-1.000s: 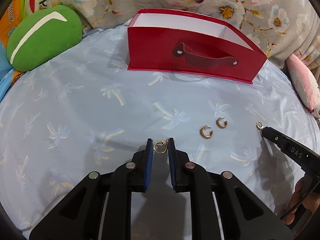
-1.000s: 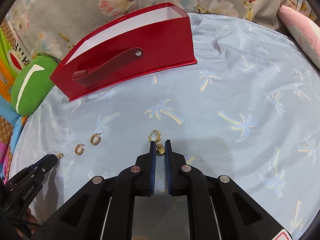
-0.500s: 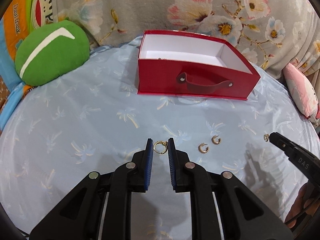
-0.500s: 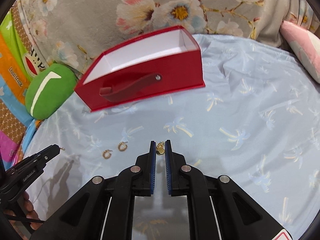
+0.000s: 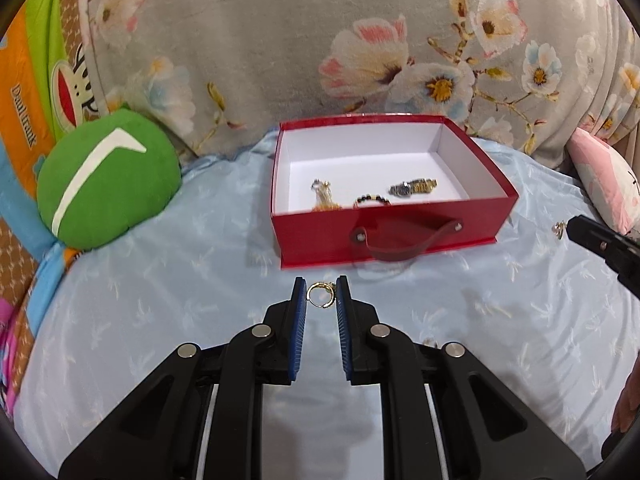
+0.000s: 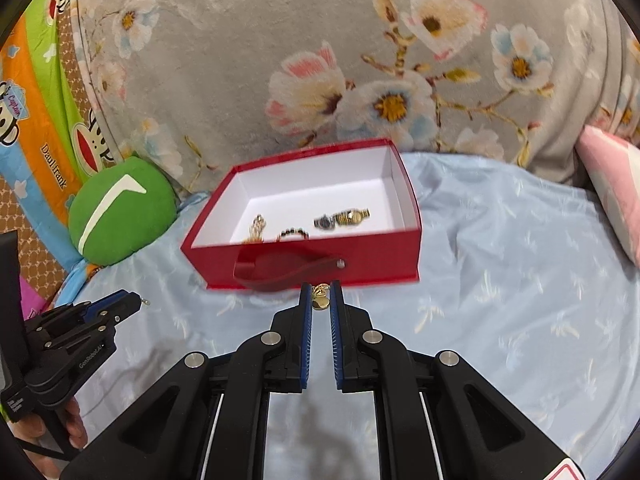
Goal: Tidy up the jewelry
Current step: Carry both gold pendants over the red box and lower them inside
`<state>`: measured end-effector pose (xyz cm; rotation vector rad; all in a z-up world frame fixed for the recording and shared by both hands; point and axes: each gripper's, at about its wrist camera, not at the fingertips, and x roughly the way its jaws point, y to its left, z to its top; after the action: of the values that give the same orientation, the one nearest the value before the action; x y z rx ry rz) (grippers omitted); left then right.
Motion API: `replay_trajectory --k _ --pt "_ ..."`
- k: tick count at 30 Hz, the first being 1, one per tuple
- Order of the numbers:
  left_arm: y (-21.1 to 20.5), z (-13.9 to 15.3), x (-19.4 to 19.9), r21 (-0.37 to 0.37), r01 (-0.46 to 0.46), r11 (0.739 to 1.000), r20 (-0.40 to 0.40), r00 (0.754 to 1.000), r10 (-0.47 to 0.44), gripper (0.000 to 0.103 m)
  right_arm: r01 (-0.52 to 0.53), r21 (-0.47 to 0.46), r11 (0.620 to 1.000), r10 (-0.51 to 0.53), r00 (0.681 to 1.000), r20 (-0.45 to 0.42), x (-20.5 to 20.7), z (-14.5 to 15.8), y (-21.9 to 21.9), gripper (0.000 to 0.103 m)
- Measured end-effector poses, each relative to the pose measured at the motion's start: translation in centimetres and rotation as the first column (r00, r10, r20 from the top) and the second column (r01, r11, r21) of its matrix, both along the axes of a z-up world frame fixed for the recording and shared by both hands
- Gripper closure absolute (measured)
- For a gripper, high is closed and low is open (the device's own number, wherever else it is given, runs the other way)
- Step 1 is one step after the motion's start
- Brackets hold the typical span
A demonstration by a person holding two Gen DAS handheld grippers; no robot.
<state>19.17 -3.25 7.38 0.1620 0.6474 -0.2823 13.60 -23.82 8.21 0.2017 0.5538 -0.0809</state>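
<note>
My left gripper (image 5: pixel 321 294) is shut on a gold hoop earring (image 5: pixel 319 293), held above the blue sheet in front of the red box (image 5: pixel 394 236). My right gripper (image 6: pixel 320 298) is shut on another gold earring (image 6: pixel 320 300), also raised in front of the box (image 6: pixel 372 264). The box is open and white inside. It holds a watch (image 5: pixel 414 187), a dark bead bracelet (image 5: pixel 372 199) and a gold piece (image 5: pixel 324 196). The right gripper's tip with its earring shows at the right edge of the left wrist view (image 5: pixel 588 232). The left gripper shows at the left in the right wrist view (image 6: pixel 116 306).
A green round cushion (image 5: pixel 106 184) lies left of the box. A pink pillow (image 5: pixel 604 184) lies at the right. A grey floral blanket (image 5: pixel 360 40) rises behind the box. The blue palm-print sheet (image 5: pixel 160 280) covers the bed.
Both grippers have risen with their earrings and now stand higher, so the box's inside and its jewelry have come into view. The two loose earrings on the sheet have dropped out of view.
</note>
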Motion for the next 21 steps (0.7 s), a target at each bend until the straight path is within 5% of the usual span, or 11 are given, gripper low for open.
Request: replay_trajectory --k 21 --pt "-6.1 3.9 16.3 0.067 -0.065 0.996 0.091 0.994 0.058 0.089 -0.017 -0.044 0.999 0.019 0.999 0.045 19.1 4.2 -3.9 0.095"
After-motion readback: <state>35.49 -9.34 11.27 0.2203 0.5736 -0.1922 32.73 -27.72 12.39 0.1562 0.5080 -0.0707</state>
